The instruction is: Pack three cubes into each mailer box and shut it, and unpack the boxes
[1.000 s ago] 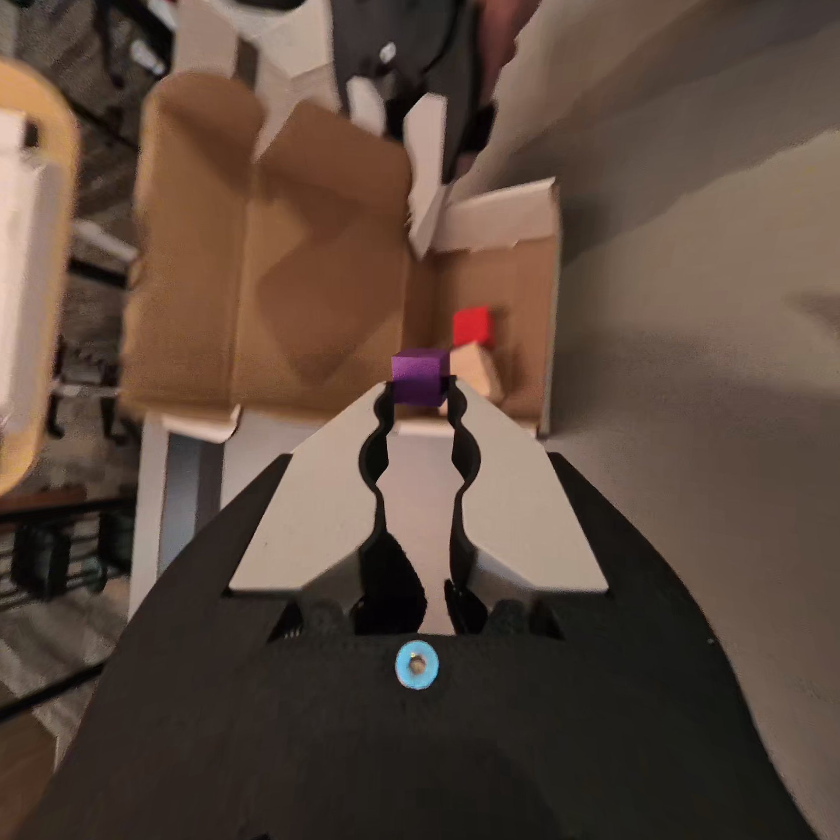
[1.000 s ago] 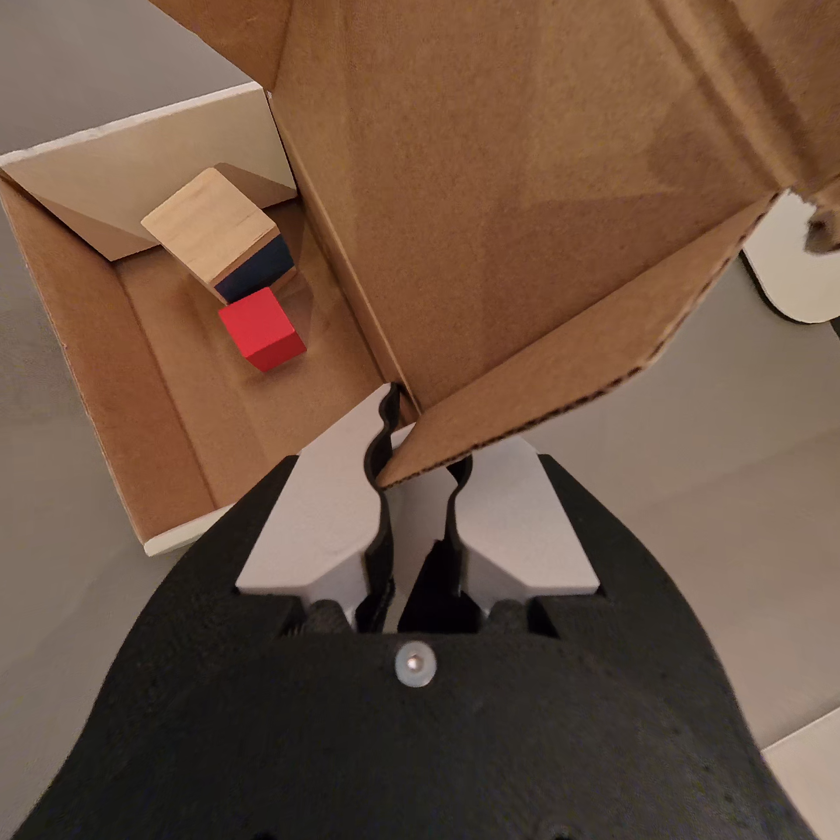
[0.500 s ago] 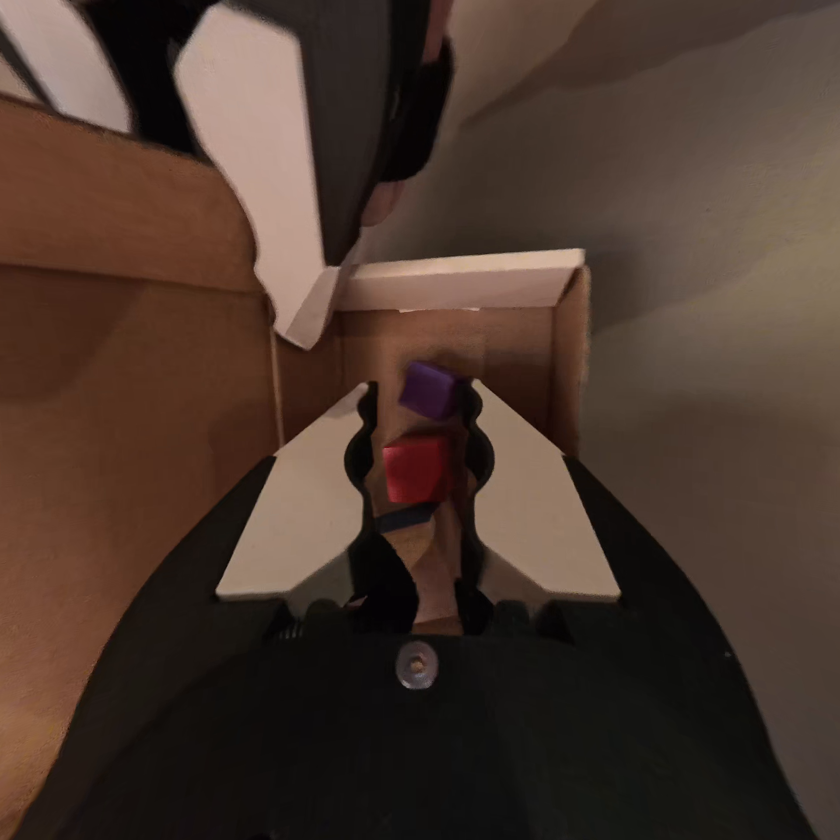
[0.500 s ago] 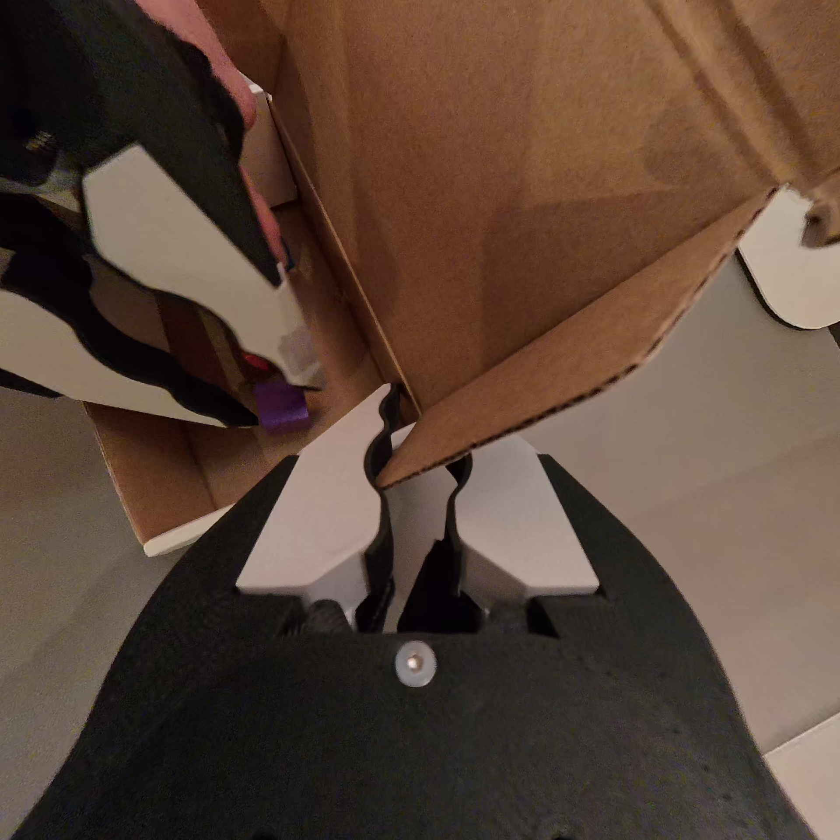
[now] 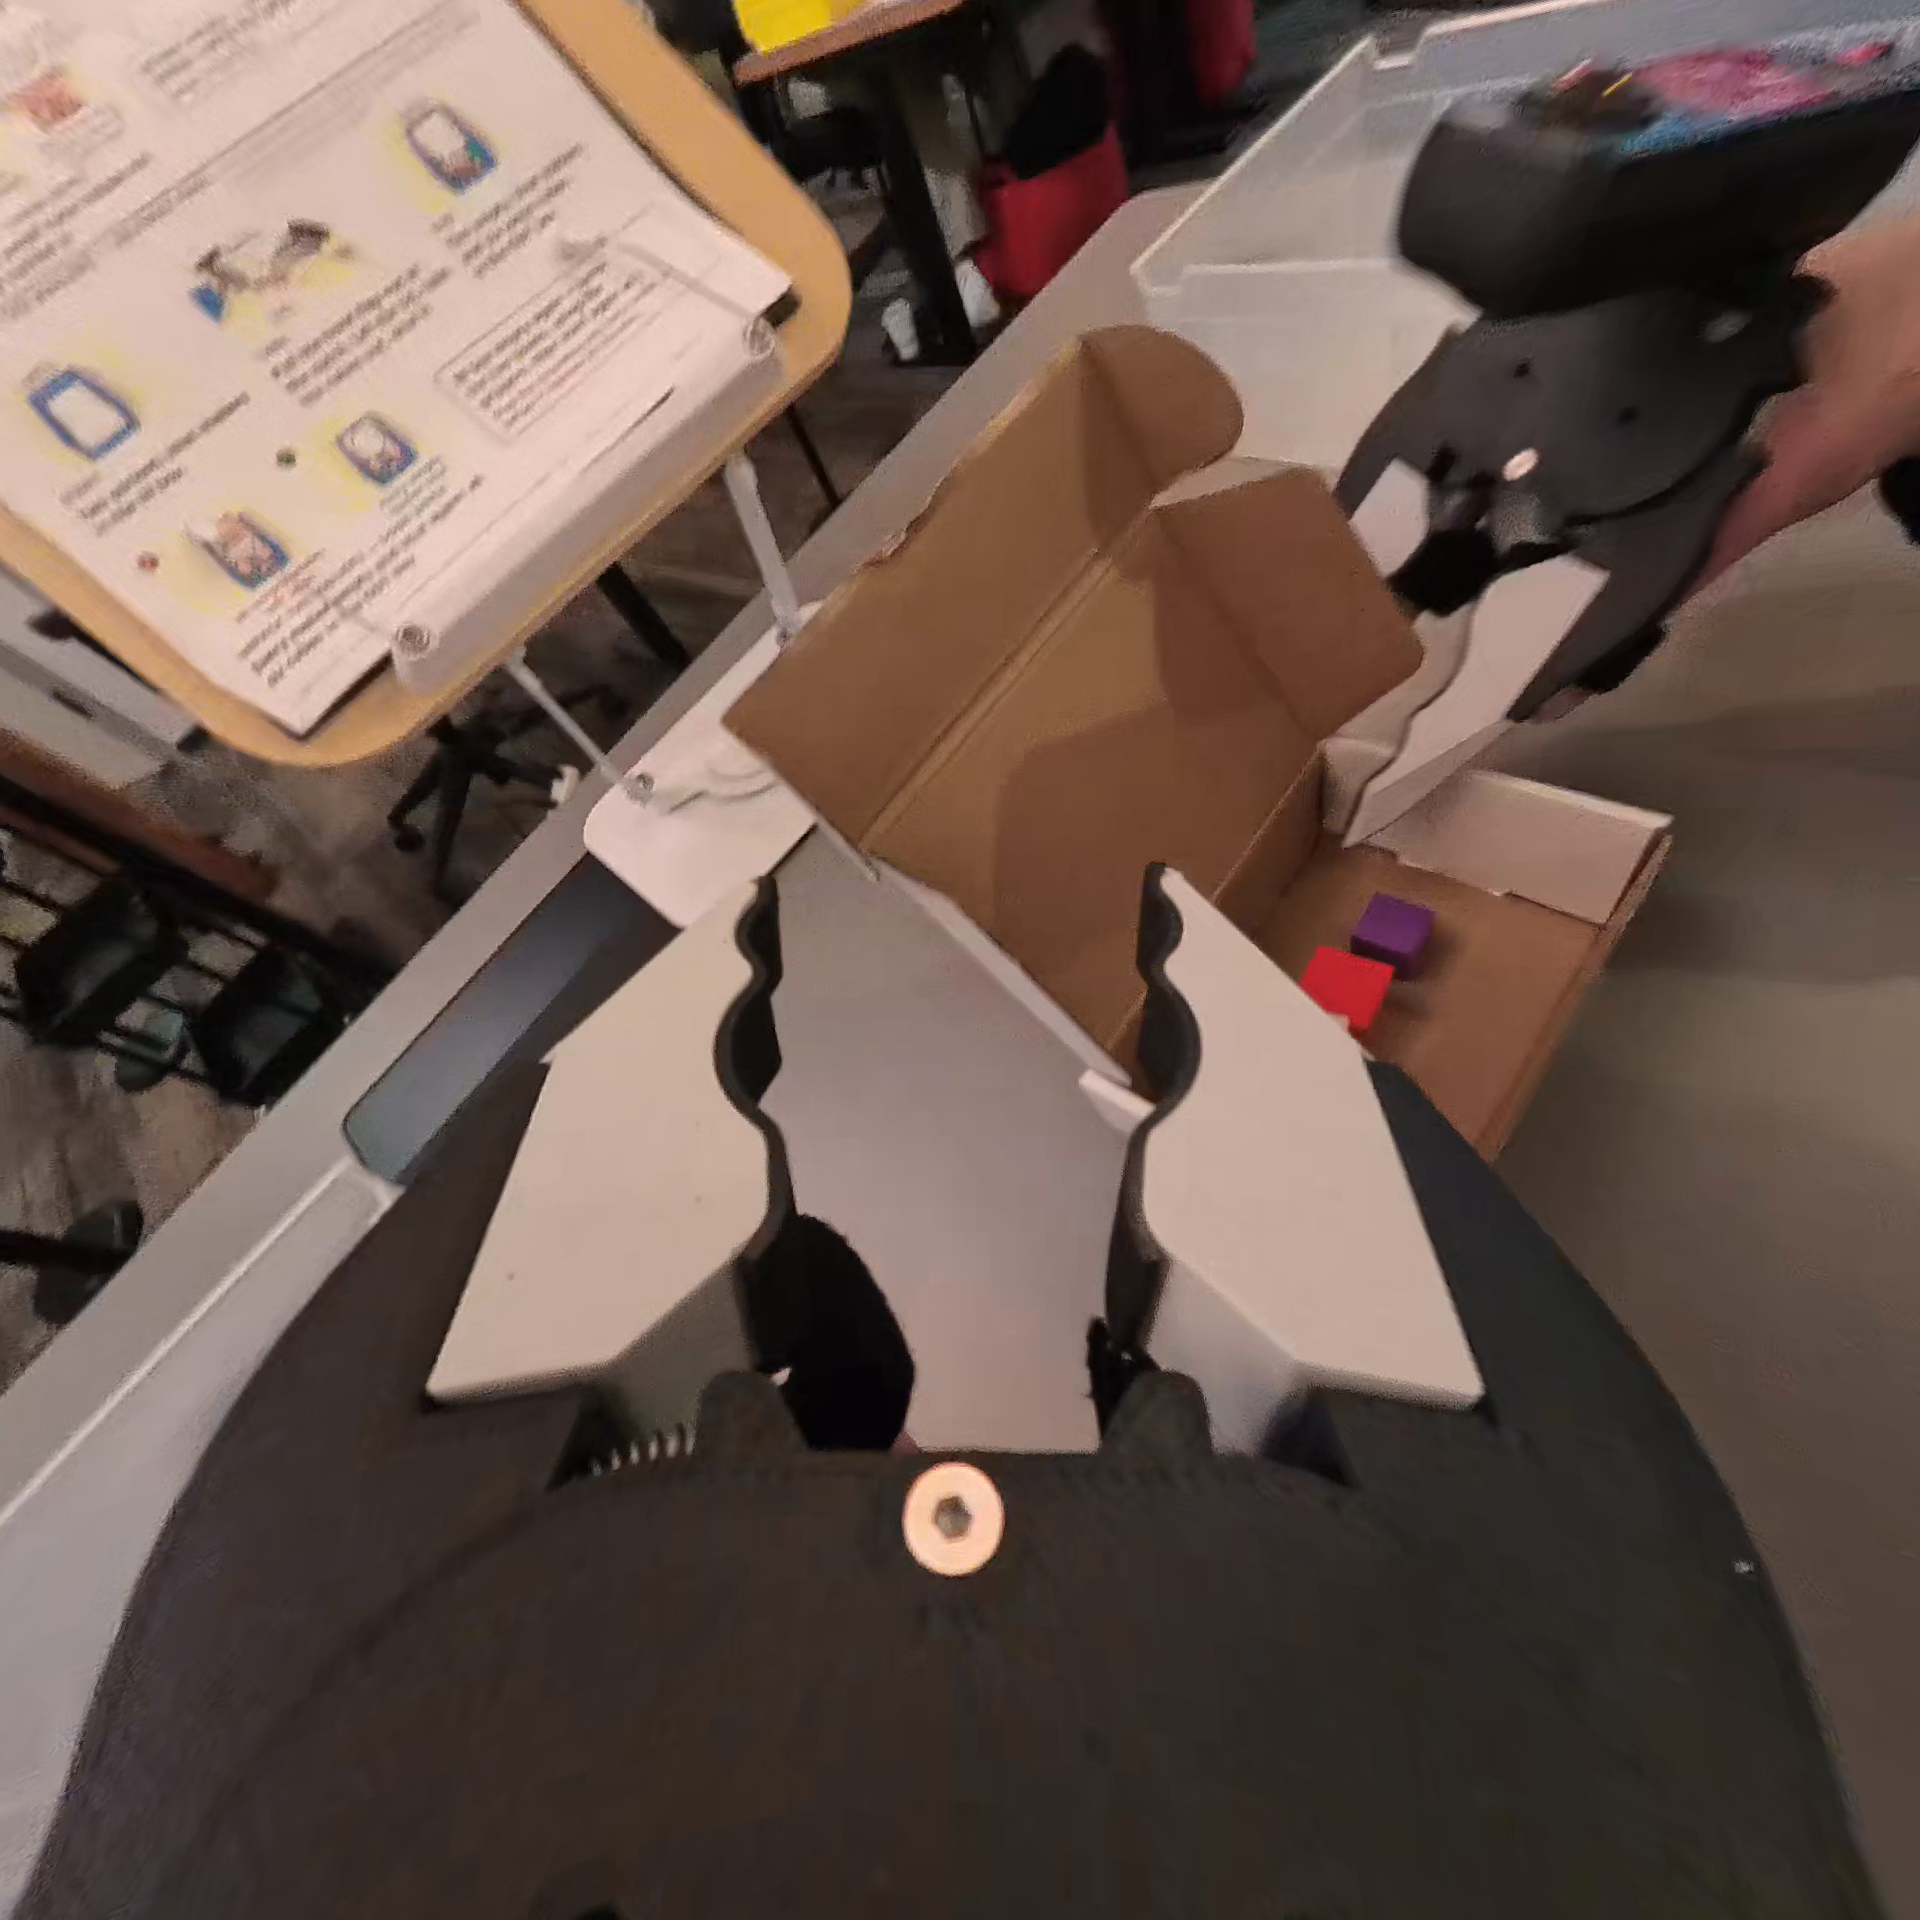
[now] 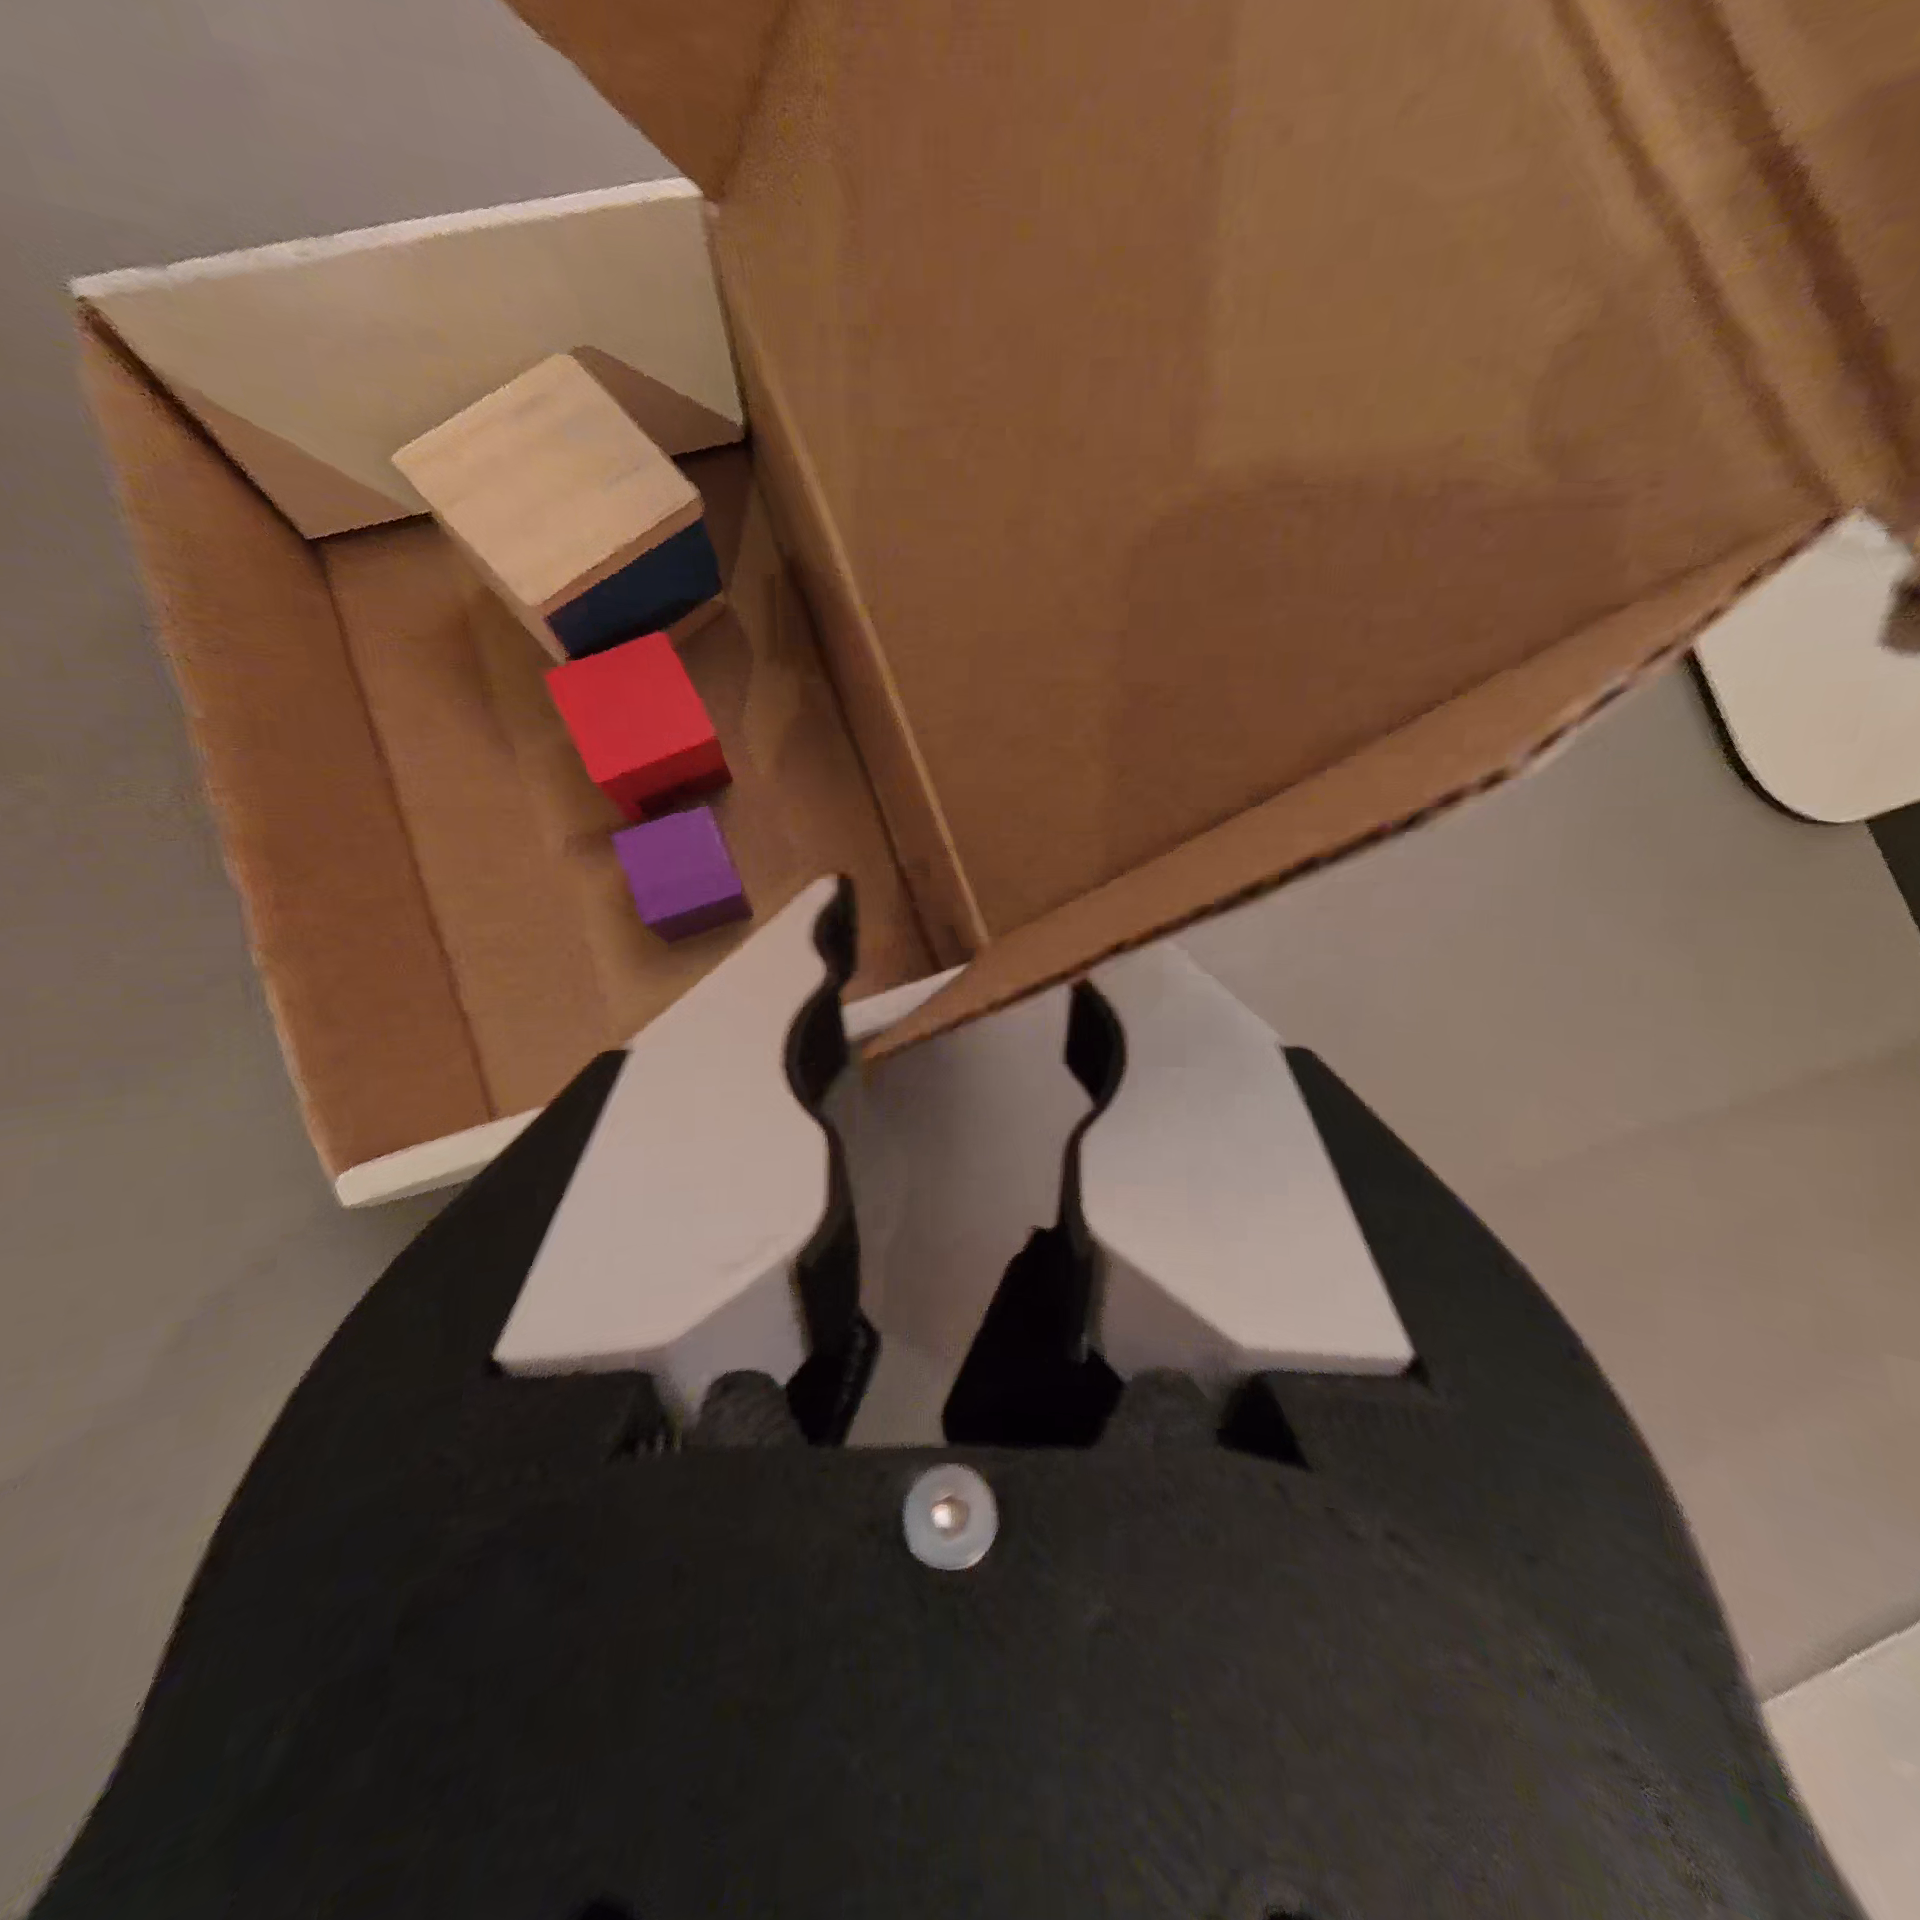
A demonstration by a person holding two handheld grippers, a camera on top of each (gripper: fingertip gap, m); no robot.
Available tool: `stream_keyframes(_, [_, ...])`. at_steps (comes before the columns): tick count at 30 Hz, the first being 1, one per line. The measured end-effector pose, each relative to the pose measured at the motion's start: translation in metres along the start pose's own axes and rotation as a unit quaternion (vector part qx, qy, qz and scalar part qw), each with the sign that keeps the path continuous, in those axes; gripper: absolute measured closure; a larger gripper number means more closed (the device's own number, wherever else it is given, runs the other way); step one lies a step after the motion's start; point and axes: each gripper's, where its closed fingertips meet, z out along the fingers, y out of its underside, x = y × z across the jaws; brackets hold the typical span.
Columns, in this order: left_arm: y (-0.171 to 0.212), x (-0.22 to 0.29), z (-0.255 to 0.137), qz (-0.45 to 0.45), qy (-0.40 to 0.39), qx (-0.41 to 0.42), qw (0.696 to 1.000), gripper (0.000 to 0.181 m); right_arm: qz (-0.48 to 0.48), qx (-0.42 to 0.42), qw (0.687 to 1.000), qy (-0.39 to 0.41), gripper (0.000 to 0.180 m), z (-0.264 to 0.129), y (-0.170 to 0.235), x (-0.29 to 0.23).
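Note:
The open mailer box (image 6: 270, 727) holds a pale wooden cube (image 6: 545, 488) with a dark blue side, a red cube (image 6: 634, 717) and a purple cube (image 6: 681, 868) in a row. Its lid (image 6: 1247, 416) stands up. My right gripper (image 6: 956, 945) has its jaws partly apart with the lid's lower corner between them. My left gripper (image 5: 961, 894) is wide open and empty, back from the box, near the table's left edge. In the left wrist view the box (image 5: 1538, 852), the lid (image 5: 1091, 644), the red cube (image 5: 1345, 987), the purple cube (image 5: 1392, 930) and the right gripper (image 5: 1392, 748) show.
A tilted board with printed sheets (image 5: 364, 364) stands on a white base (image 5: 686, 842) beside the lid. A clear bin (image 5: 1299, 208) sits behind the box. The table's edge (image 5: 208, 1299) runs along the left. A person's hand (image 5: 1829, 416) holds the right gripper.
My left gripper let go of the purple cube inside the box, opened wide and pulled back out. My right gripper's jaws have spread wider around the lid's corner.

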Motion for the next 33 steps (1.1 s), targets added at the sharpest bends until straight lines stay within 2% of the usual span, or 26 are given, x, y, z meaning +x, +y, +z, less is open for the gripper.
stream_keyframes(1, [0.006,-0.004,0.001,-0.003,-0.007,-0.007,1.000,0.112,-0.007,0.003,1.000,0.002,0.133,-0.002,-0.002,-0.001])
stream_keyframes(3, [0.018,-0.005,0.010,-0.013,-0.001,-0.009,1.000,0.113,-0.007,0.008,1.000,-0.007,0.123,-0.007,-0.004,-0.005])
stream_keyframes(7, [0.026,-0.011,0.028,-0.121,0.027,0.047,0.991,0.116,0.027,0.067,0.997,-0.021,0.115,-0.024,-0.017,-0.001])
stream_keyframes(9, [0.037,-0.006,0.042,-0.173,0.066,0.038,0.982,0.102,0.058,0.101,0.993,-0.024,0.116,-0.033,-0.024,0.006])
stream_keyframes(11, [0.040,-0.006,0.053,-0.196,0.080,0.049,0.976,0.101,0.089,0.140,0.986,-0.036,0.124,-0.041,-0.031,0.012])
stream_keyframes(14, [0.025,0.005,0.056,-0.252,0.161,0.102,0.949,0.113,0.120,0.197,0.971,-0.061,0.137,-0.055,-0.042,0.016])
stream_keyframes(17, [0.025,0.005,0.058,-0.234,0.152,0.106,0.954,0.120,0.134,0.234,0.959,-0.081,0.151,-0.069,-0.052,0.015])
stream_keyframes(23, [0.019,0.027,0.054,-0.220,0.156,0.111,0.957,0.125,0.112,0.214,0.967,-0.084,0.157,-0.065,-0.055,0.002])
stream_keyframes(27, [0.018,0.034,0.058,-0.220,0.126,0.099,0.962,0.112,0.116,0.203,0.968,-0.088,0.156,-0.062,-0.057,-0.003])
stream_keyframes(33, [0.014,0.035,0.054,-0.274,0.108,0.117,0.948,0.102,0.118,0.196,0.970,-0.079,0.156,-0.060,-0.060,-0.006])
